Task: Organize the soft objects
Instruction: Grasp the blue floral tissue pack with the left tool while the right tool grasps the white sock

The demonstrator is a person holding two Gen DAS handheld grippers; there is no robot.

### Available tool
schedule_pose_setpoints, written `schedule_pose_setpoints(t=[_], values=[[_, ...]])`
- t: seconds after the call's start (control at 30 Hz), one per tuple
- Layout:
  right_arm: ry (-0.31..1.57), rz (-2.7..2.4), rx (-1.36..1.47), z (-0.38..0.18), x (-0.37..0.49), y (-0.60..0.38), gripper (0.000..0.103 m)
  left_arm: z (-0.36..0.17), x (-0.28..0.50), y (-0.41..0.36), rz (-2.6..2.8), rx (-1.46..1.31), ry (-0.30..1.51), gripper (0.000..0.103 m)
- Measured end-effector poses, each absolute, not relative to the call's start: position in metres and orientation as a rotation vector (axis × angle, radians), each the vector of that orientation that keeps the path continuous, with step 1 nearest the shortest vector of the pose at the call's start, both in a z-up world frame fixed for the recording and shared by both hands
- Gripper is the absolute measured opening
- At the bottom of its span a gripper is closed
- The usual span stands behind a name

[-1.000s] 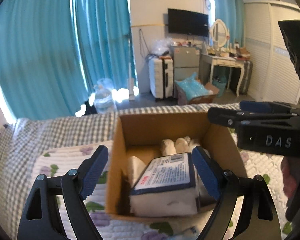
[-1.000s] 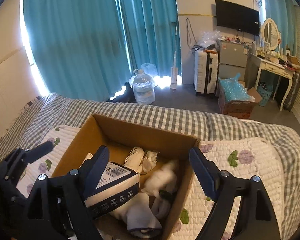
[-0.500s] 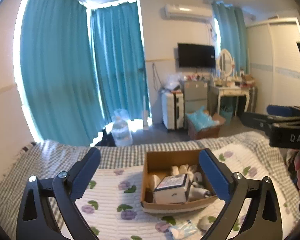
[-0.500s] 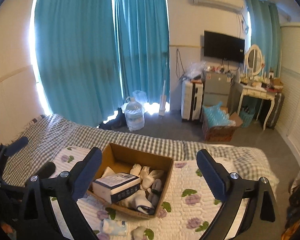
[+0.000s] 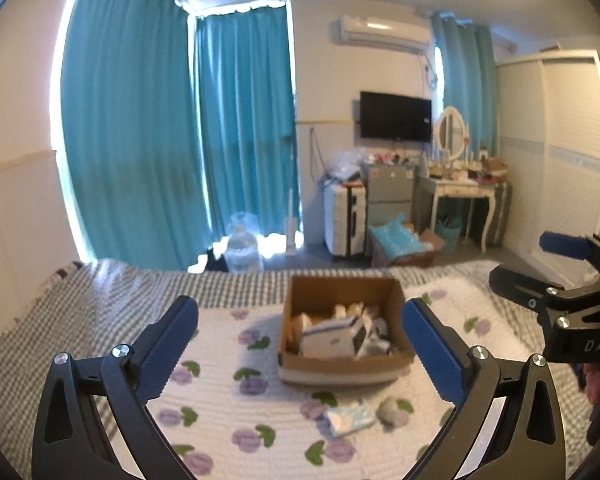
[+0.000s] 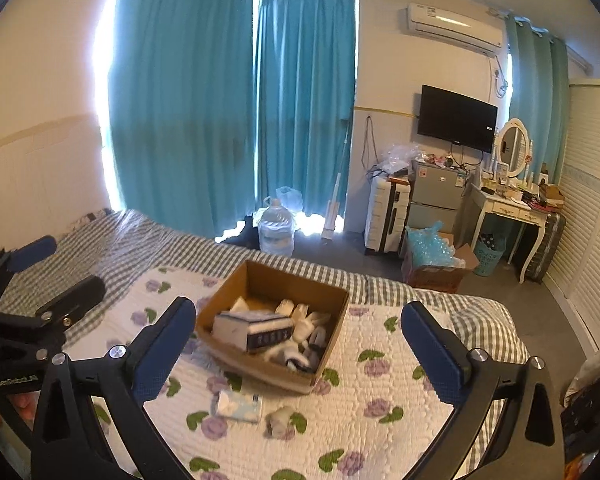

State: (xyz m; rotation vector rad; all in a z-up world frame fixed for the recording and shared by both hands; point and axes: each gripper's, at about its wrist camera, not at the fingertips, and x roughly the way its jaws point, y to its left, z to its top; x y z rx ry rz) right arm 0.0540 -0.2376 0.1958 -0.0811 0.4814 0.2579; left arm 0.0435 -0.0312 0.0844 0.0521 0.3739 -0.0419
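Observation:
A cardboard box (image 5: 342, 372) sits on the bed's flowered quilt (image 5: 228, 412). It holds a wrapped tissue pack (image 5: 332, 338) and several white socks; it also shows in the right wrist view (image 6: 260, 368). A small light-blue tissue packet (image 5: 350, 418) and a grey-white rolled sock (image 5: 389, 412) lie on the quilt in front of the box; the right wrist view shows the packet (image 6: 238, 405) and the sock (image 6: 280, 420) too. My left gripper (image 5: 300, 340) is open and empty, well back from the box. My right gripper (image 6: 298, 342) is open and empty, also held back.
A grey checked blanket (image 5: 100, 300) covers the bed's far side and edges. Beyond the bed are teal curtains (image 6: 236, 120), a water jug (image 6: 275, 232), a suitcase (image 6: 386, 216), a box of blue bags (image 6: 432, 256) and a dressing table (image 6: 508, 212).
Both grippers have pulled up and back from the box, which now looks small and far. The tissue pack stays in the box. The packet and sock on the quilt came into view.

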Motion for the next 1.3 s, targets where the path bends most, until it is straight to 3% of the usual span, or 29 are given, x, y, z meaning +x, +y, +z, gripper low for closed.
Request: schedule_pose_setpoints(t=[0.57,0.73,0.97,1.03,1.13,1.3], values=[[0.758,0.317,-0.135,0.029,0.11,-0.227,0.103,-0.055,0.104,-0.025,0.05,-0.009,0.628,0.103],[0.92,0.337,-0.175,-0.038,0.146,-0.219,0.077,-0.087,0.125,-0.026,0.063,0.004,0.701,0.103],[1.055,0.431,-0.126,-0.095,0.168,-0.213,0.067,-0.117,0.145,-0.028,0.073,0.014,0.763,0.103],[1.116,0.462,-0.089,-0.111,0.173,-0.211,0.05,-0.125,0.149,-0.027,0.081,0.005,0.781,0.103],[1.112,0.45,-0.157,-0.117,0.172,-0.203,0.034,-0.13,0.152,-0.028,0.072,-0.007,0.8,0.103],[1.058,0.412,-0.119,-0.104,0.163,-0.215,0.03,-0.137,0.151,-0.041,0.019,0.006,0.835,0.103]])
